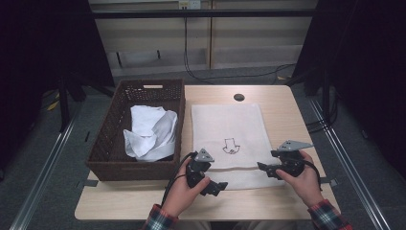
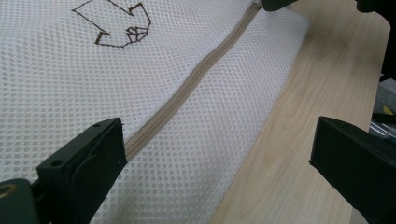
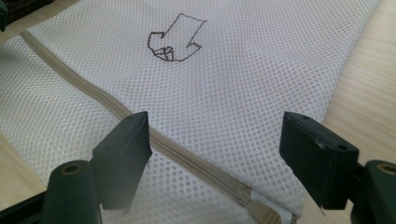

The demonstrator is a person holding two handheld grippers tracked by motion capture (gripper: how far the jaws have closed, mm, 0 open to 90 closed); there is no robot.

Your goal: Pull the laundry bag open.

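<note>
Now, starting at your left, the dark wicker basket sits on the table's left side with crumpled white cloth piled inside it. Just beside it, the white mesh laundry bag lies flat on the wood, a small arrow-like drawing near its middle and its beige zipper running across the end nearest you. Your left gripper hovers at the bag's near left corner, jaws spread wide with nothing between them; one jaw stands over the mesh by the zipper, the other over bare wood. Your right gripper is at the bag's near right edge, its jaws also parted wide and gripping nothing, with the zipper's end lying between them.
</note>
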